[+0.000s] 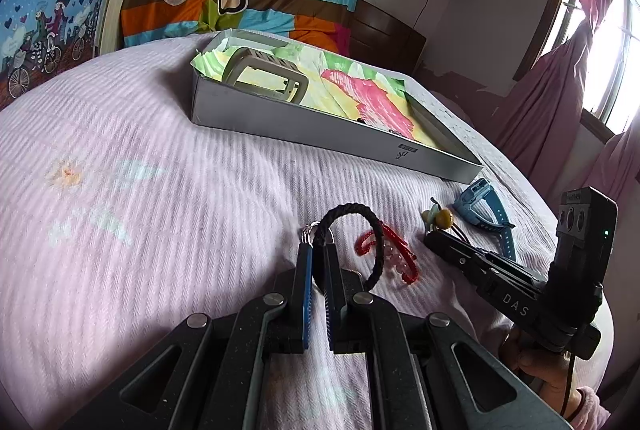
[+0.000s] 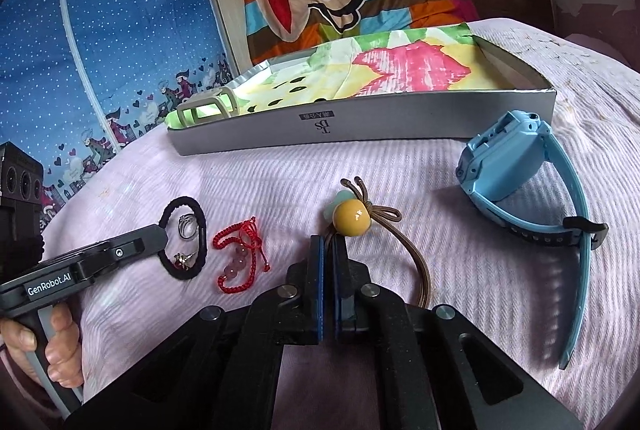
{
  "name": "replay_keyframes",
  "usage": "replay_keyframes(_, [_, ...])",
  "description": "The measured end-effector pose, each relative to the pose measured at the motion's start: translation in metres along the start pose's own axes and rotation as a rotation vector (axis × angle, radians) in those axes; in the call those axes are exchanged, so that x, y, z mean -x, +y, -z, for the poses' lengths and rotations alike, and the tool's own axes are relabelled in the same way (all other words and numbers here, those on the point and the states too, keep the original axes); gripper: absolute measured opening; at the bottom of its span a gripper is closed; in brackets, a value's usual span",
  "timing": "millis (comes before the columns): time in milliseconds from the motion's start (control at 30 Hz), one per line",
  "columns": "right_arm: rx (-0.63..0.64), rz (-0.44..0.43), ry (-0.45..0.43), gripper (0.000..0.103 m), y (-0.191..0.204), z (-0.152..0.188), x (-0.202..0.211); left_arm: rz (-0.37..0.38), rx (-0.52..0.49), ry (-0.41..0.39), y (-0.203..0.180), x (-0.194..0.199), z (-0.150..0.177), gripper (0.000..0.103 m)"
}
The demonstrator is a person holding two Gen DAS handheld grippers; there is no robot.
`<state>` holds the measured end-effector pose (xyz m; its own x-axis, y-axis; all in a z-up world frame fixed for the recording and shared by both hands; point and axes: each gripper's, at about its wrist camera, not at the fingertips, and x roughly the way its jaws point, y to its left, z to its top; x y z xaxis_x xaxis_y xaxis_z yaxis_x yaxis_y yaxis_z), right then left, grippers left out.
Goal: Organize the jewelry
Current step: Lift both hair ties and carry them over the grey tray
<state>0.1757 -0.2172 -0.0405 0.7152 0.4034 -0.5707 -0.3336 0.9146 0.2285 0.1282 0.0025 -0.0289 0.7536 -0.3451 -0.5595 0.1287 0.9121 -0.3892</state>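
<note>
While the left gripper was clamped on the black braided hair band at the lower centre, the right gripper was closed, apparently on the brown cord of the yellow bead tie, below the grey box.

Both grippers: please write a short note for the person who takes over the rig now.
Left gripper: shut on the black hair tie, low over the bed.
Right gripper: shut on the brown cord of the yellow bead tie.
In the grey box: only the beige watch frame.
Left on the bed: red bracelet, two rings inside the black tie, blue watch.
</note>
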Motion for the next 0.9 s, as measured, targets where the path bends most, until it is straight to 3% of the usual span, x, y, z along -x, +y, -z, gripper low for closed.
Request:
replay_keyframes(267, [0.076, 0.006, -0.083, 0.003, 0.015, 0.002, 0.018, 0.036, 0.001, -0.053, -0.004, 0.012, -0.01, 0.005])
replay_keyframes(533, [0.106, -0.013, -0.159, 0.003, 0.017, -0.02, 0.043, 0.03, -0.093, -0.118, -0.04, 0.019, -0.057, 0.005])
replay_keyframes(667, [0.117, -0.004, -0.195, 0.003, 0.014, -0.049, 0.048, -0.017, -0.139, -0.146, -0.055, 0.01, -0.087, 0.005])
replay_keyframes(900, [0.136, 0.008, -0.203, 0.003, 0.007, -0.098, 0.035, -0.11, -0.191, -0.107, -0.065, -0.028, -0.121, 0.005])
